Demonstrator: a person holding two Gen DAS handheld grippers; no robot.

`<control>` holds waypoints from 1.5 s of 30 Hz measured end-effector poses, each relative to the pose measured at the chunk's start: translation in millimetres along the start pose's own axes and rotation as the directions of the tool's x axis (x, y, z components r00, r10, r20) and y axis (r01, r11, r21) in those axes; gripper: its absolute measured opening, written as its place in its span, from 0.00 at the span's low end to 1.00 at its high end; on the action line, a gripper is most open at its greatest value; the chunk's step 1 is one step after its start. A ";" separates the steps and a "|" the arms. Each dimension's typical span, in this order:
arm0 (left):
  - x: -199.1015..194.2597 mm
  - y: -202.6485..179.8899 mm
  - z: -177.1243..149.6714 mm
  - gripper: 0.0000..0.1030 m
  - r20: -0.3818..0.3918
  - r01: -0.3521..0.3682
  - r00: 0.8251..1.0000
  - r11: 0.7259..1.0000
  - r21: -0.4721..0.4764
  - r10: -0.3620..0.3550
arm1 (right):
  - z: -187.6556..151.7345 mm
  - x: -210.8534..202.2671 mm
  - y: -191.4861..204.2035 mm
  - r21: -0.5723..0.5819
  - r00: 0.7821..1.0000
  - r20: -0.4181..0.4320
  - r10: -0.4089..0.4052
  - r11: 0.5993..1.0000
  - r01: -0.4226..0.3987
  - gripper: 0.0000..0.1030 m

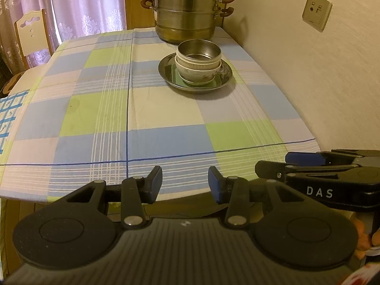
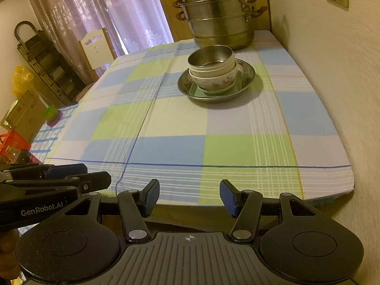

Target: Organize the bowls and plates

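Bowls (image 1: 198, 63) sit nested in a stack on a steel plate (image 1: 225, 77), well ahead of both claws and toward the wall side of the table. The top bowl (image 2: 210, 58) is steel, the ones under it white china, with a green dish (image 2: 197, 89) beneath them.

Left claw (image 1: 185, 184) hangs over the near table edge, jaws spread, nothing between the blue pads (image 1: 156, 180). Right claw (image 2: 189, 196) sits just beside it, on its right, jaws spread a little wider and likewise empty. Each shows in the other's view, side on.

Under and ahead of the claws lies a checked cloth (image 1: 147, 123) in blue, green and white, covering the whole tabletop, flat, with a seam line running away from the claws. Past the stack, at the far end, stands a tiered steel steamer (image 1: 186, 11) with its lid on. A pale wall (image 1: 320, 83) runs close along the right, with sockets (image 1: 317, 11) on it. To the far left are lilac curtains (image 2: 133, 14), a chair back (image 2: 97, 47), a folded black rack (image 2: 45, 59), a yellow bag (image 2: 21, 78) and a red crate (image 2: 11, 143).
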State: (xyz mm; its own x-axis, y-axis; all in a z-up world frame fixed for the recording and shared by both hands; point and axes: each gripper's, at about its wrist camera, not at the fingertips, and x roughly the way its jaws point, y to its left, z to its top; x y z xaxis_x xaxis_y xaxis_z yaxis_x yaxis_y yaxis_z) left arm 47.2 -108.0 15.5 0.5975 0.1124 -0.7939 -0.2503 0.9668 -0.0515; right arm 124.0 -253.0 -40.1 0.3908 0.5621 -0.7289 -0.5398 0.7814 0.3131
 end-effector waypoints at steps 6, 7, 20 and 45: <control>0.4 -3.0 0.8 0.38 0.004 0.001 1.000 1.000 0.004 -0.002 | -0.2 -1.9 -1.9 0.001 1.000 0.003 -0.003 1.000 0.003 0.55; 0.7 -3.3 0.9 0.38 0.004 0.002 1.000 1.000 0.005 -0.002 | -0.2 -2.0 -2.1 0.001 1.000 0.003 -0.003 1.000 0.003 0.55; -0.1 -7.0 1.1 0.38 0.008 0.004 1.000 1.000 0.008 -0.004 | 0.7 -3.6 -4.2 -0.001 1.000 0.006 -0.003 1.000 0.003 0.55; -3.1 -3.8 -0.1 0.38 0.014 0.005 1.000 1.000 0.005 -0.005 | 1.3 -5.1 -0.2 -0.013 1.000 0.009 -0.005 1.000 0.005 0.55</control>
State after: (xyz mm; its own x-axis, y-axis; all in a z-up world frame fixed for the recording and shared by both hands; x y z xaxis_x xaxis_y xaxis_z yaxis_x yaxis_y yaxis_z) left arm 46.2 -112.0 18.1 0.6097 0.1106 -0.7849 -0.2436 0.9685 -0.0527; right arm 123.2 -255.6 -35.7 0.4007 0.5604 -0.7248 -0.5473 0.7809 0.3012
